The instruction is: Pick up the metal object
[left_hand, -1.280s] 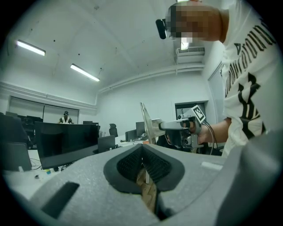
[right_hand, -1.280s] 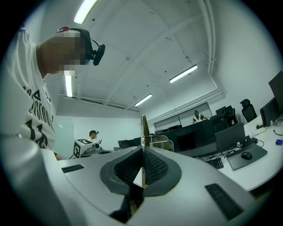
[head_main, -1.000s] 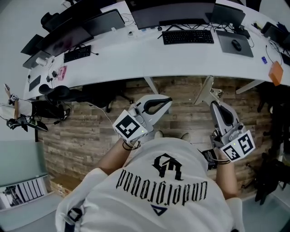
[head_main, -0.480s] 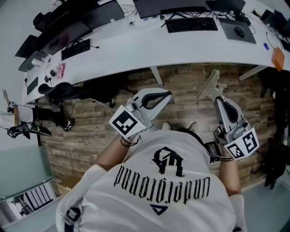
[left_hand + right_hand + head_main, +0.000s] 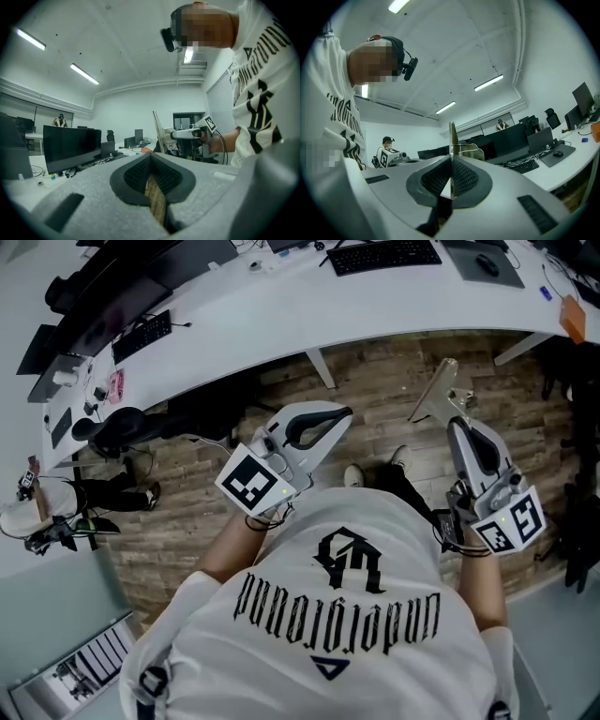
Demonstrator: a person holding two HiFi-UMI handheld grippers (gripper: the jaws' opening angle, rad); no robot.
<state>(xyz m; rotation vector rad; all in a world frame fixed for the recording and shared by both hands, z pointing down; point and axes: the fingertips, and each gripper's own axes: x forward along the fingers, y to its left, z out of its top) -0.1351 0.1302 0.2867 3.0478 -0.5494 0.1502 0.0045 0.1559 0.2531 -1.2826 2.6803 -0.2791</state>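
Two ribbed dark-padded tongs are closed: right tongs [image 5: 456, 424] pinch a thin, flat metal object [image 5: 436, 397]; left tongs [image 5: 343, 414] empty.

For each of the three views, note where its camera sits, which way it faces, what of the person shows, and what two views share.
Head view: on the head, facing steeply down; shirt, left gripper, right gripper, floor.
Left gripper view: on that gripper, along its shut jaws; shirt, right gripper.
Right gripper view: along jaws clamping the metal object, toward desks; shirt.
Shared: all three show the metal object.
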